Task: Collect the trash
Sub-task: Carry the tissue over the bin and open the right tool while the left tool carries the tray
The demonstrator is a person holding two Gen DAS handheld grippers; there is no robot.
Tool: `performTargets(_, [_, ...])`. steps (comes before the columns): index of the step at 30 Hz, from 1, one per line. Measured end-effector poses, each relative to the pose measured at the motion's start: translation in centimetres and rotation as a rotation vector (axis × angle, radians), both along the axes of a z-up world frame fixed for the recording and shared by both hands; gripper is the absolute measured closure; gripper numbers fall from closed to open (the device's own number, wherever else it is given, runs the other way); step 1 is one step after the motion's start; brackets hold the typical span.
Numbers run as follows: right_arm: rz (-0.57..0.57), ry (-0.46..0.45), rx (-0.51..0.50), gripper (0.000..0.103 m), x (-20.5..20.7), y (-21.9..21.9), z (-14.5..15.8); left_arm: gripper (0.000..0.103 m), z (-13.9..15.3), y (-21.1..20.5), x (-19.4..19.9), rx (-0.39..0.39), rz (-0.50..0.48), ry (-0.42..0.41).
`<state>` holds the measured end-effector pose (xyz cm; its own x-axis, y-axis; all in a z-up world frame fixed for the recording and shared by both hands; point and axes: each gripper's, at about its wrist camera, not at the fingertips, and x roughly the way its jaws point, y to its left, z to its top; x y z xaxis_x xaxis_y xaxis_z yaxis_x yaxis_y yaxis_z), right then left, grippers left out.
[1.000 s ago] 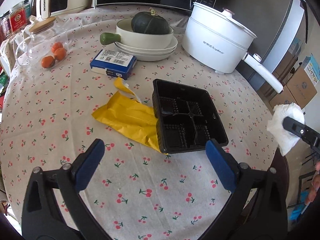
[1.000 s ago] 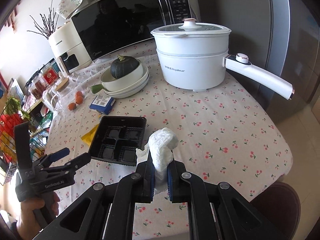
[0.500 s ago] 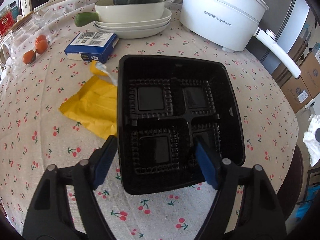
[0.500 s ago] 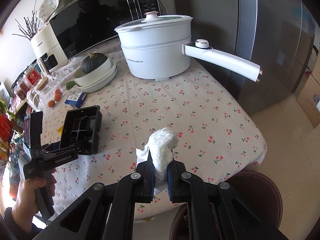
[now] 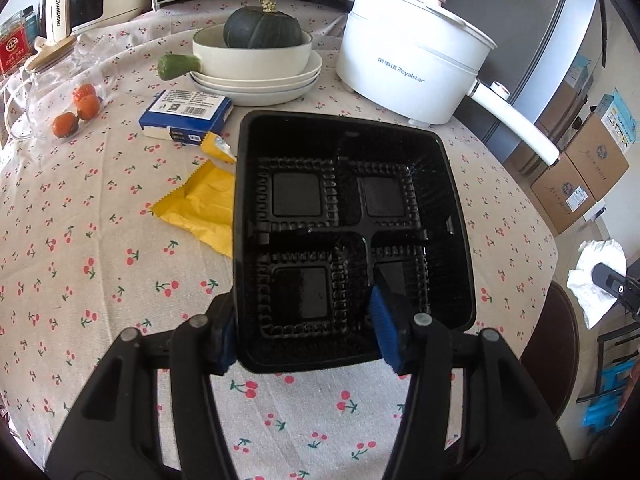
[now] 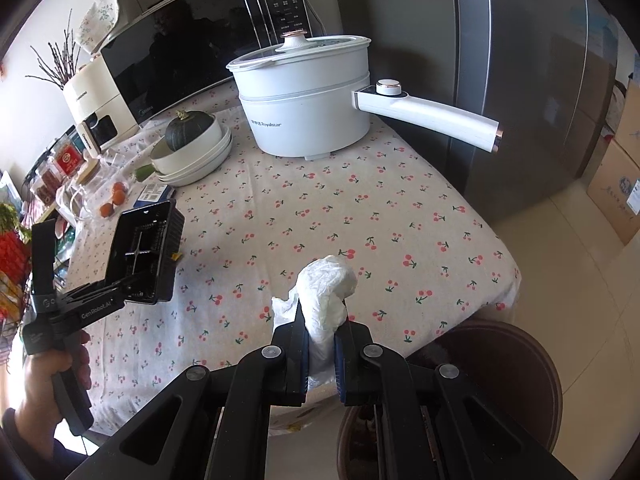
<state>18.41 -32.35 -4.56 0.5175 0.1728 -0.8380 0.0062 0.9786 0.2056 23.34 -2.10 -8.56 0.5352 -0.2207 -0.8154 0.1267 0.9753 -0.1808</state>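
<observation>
The left gripper [image 5: 308,328] clamps the near edge of a black plastic tray [image 5: 348,216]; its jaws have just been closing, one blue pad outside the tray's left wall and the other inside a near compartment. In the right wrist view the tray [image 6: 148,248] is lifted off the table and tilted steeply, its open side turned toward the camera, with a hand [image 6: 48,380] around the gripper's handle. A yellow wrapper [image 5: 200,204] lies flat on the cherry-print tablecloth [image 5: 80,240] just left of the tray, partly hidden behind it. The right gripper [image 6: 322,344] is closed tight on a crumpled white tissue [image 6: 326,296], which sticks up between the pads above the table's near edge, over a dark round bin [image 6: 500,380]. At the back of the table stand a white pot [image 6: 308,100] with a long handle, a stack of bowls holding a green squash [image 5: 262,32], and a blue box [image 5: 186,114].
</observation>
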Motion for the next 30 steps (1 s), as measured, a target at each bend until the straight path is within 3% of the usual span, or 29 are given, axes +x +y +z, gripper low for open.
performTargets(12, [-0.063, 0.018, -0.018, 0.093, -5.8, -3.2, -0.6, 0.046, 1.9, -2.0, -5.3, -0.05, -0.105, -0.009])
performTargets(23, [-0.176, 0.106, -0.047, 0.092, -12.4, -9.8, -4.4, 0.046, 1.3, -6.1, -9.2, -0.09, -0.218, 0.019])
performTargets(30, [-0.228, 0.153, -0.055, 0.09, -14.3, -12.8, -6.5, 0.046, 0.5, -8.9, -10.7, -0.094, -0.278, 0.042])
